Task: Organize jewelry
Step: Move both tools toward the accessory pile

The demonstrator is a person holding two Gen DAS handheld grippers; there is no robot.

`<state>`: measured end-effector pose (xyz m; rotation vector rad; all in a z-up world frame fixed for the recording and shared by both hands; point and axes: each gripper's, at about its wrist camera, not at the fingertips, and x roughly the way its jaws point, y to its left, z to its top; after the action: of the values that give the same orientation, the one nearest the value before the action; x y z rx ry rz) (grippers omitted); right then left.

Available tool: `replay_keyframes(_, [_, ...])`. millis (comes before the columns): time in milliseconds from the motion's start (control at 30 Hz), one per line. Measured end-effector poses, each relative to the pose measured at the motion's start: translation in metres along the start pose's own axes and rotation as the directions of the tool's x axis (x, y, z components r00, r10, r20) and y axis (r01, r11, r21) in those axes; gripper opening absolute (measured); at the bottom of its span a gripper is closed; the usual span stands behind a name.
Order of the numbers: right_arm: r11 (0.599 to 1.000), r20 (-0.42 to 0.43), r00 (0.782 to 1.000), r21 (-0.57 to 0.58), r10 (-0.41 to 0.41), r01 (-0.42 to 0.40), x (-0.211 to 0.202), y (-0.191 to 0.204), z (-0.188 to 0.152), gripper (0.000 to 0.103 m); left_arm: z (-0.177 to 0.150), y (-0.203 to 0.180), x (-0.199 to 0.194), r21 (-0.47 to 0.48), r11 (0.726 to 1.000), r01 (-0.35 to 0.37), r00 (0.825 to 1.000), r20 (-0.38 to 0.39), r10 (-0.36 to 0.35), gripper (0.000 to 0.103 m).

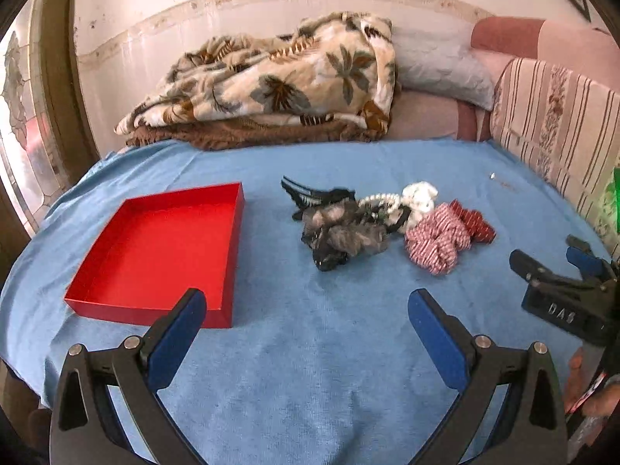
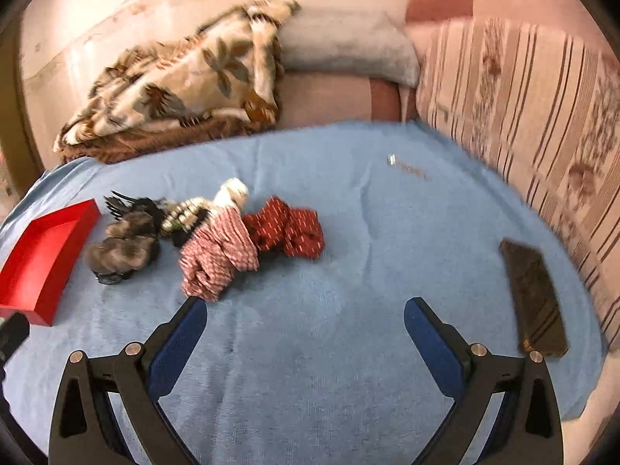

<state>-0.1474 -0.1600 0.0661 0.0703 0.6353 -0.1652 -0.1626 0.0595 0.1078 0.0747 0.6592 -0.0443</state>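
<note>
Both my tongs, left (image 1: 306, 310) and right (image 2: 306, 317), gape wide and empty. The accessory pile (image 2: 201, 232) lies far-left of the right tongs, nearer them; the red tray (image 1: 155, 255) sits left.

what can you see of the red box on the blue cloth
The red box is a shallow, open rectangular tray, apparently of card, bright red inside and out, with low straight walls and no lid in view. It is empty. It lies flat on the blue cloth, left of the pile of hair accessories and apart from it. Nothing touches it except the cloth; the left gripper is nearby.
</note>
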Motion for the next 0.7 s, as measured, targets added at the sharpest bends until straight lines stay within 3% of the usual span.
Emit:
replay_keyframes(233, [1.0, 0.089, 0.996, -0.022, 0.004, -0.002, -0.022, 0.011, 0.005, 0.103, 0.0, 0.003, -0.025, -0.011, 1.0, 0.015, 0.997, 0.077, -0.015, 0.103])
replay_keyframes(433, [0.999, 0.205, 0.979, -0.028, -0.015, 0.021, -0.048, 0.019, 0.007, 0.103, 0.001, 0.005, -0.046, -0.013, 1.0, -0.011, 0.99, 0.141, 0.013, 0.103])
replay_keyframes(700, [0.992, 0.258, 0.965, -0.109, -0.038, 0.069, -0.057, 0.038, 0.006, 0.103, 0.002, 0.009, -0.047, -0.018, 0.999, -0.035, 0.992, 0.12, 0.037, 0.103])
